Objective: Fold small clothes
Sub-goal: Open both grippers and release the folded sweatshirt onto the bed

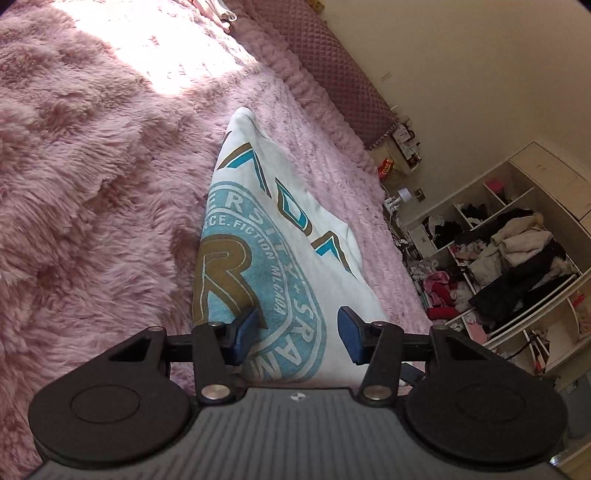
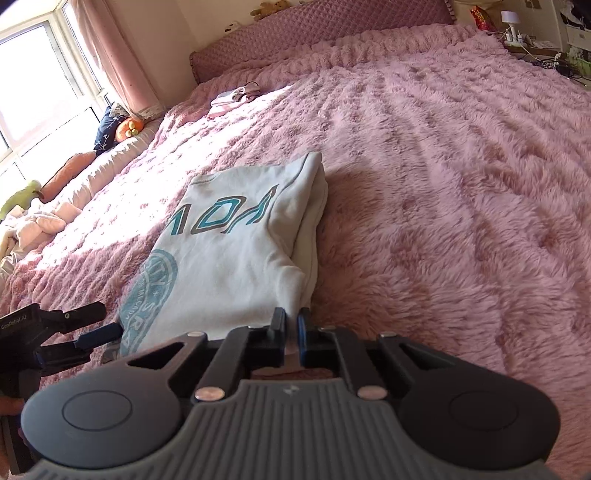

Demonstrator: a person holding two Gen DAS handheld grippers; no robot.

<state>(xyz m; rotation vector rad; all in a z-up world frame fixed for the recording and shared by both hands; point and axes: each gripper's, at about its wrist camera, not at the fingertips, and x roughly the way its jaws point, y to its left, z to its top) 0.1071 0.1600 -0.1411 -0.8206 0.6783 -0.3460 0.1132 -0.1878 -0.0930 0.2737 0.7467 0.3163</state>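
A white shirt (image 1: pixel 295 266) with a teal and brown round print lies folded on the fluffy pink bed cover (image 1: pixel 92 184). It also shows in the right wrist view (image 2: pixel 236 251). My left gripper (image 1: pixel 299 332) is open, its blue pads on either side of the shirt's near edge, just above the print. My right gripper (image 2: pixel 291 325) is shut on the shirt's near right corner. The left gripper (image 2: pixel 99 338) shows at the lower left of the right wrist view, by the shirt's near left edge.
A quilted pink headboard (image 2: pixel 314 33) runs along the far side of the bed. A small pile of pale clothes (image 2: pixel 232 98) lies near it. Open white shelves (image 1: pixel 517 258) stuffed with clothes stand beside the bed. Cushions (image 2: pixel 122 129) and a window are on the left.
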